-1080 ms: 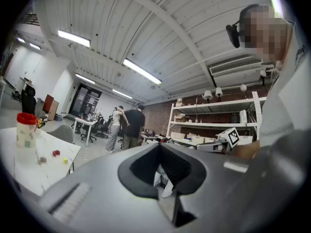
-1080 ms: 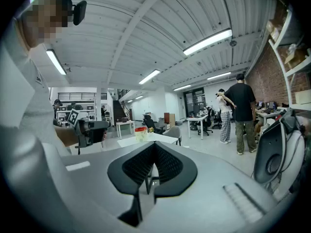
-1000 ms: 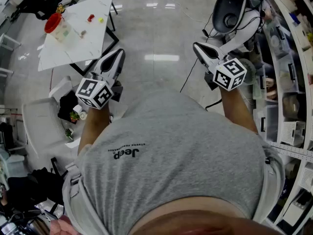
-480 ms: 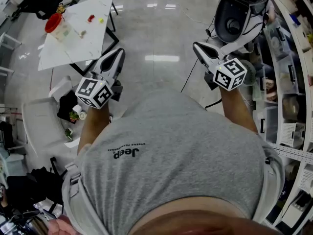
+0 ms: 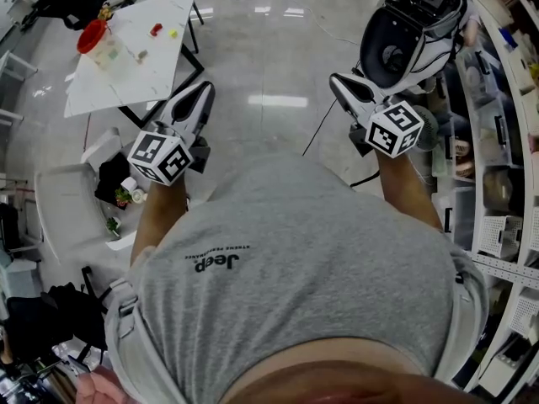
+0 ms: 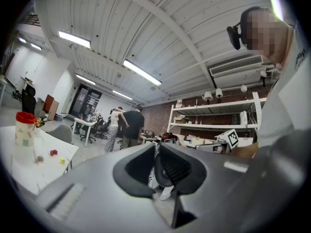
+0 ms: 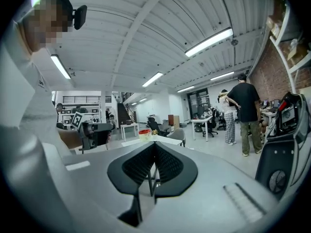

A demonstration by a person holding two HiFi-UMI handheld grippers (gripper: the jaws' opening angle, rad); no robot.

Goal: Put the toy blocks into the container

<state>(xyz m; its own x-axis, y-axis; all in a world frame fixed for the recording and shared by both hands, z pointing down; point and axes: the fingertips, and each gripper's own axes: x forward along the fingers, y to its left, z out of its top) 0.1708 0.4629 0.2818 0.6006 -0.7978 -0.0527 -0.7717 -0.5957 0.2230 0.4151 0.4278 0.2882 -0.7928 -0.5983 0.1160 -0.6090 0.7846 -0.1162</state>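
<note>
On a white table (image 5: 126, 74) at the far left stands a clear container with a red lid (image 5: 94, 39). A red block (image 5: 157, 30), a yellow block (image 5: 173, 34) and another small block (image 5: 143, 55) lie near it. My left gripper (image 5: 205, 91) is held in the air in front of my body, well short of the table, shut and empty. My right gripper (image 5: 337, 81) is also raised, shut and empty. The left gripper view shows the container (image 6: 24, 128), the red block (image 6: 53, 152) and the yellow block (image 6: 62, 161) far off at the left.
A black-and-white machine (image 5: 404, 32) stands at the upper right, with a cable (image 5: 324, 133) across the floor. Shelving (image 5: 505, 141) runs along the right side. A white chair (image 5: 67, 217) with clutter is at my left. People (image 6: 127, 130) stand far back in the room.
The head view has shifted slightly, and more of the machine at the upper right shows. Both grippers stay raised and shut in about the same places.
</note>
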